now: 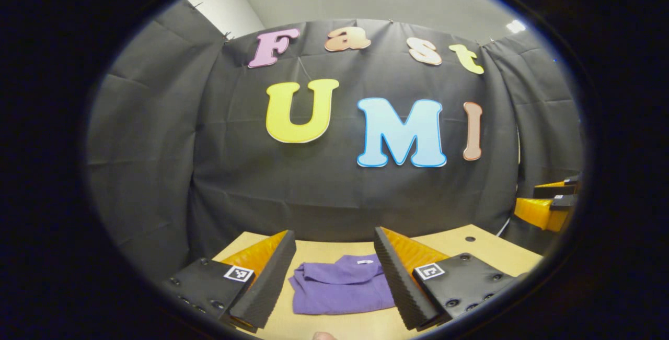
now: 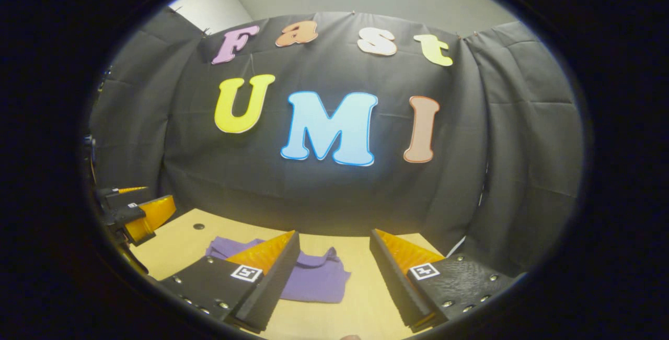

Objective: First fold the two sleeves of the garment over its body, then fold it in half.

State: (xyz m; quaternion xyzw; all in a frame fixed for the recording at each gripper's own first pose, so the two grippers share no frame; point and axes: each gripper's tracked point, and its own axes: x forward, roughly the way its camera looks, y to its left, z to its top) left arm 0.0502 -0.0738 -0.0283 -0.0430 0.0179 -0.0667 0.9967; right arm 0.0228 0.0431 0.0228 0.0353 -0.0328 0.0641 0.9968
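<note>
The purple garment [image 1: 339,285] is lying on the wooden table [image 1: 470,246], at about 6 o'clock in the left gripper view. It is looking like a small neat bundle, with a white tag [image 1: 365,261] near its far edge. I am guessing the sleeves are already tucked over the body and the fold in half may be done too, but I cannot tell for sure from here.

The left gripper [image 1: 334,277] is hanging above the table with its jaws spread wide, and nothing is between them. The right gripper [image 2: 334,277] is also standing wide open and holding nothing. In the right gripper view the garment [image 2: 319,277] is sitting at about 7 o'clock, partly hiding behind one finger. In that same view the left gripper [image 2: 138,214] is showing far off at 9 o'clock.

The cloth is looking soft, thin and light. It is likely to flop and bend, not stay stiff. If more folding is needed, pinching a corner or an edge is looking like the best way to take hold
</note>
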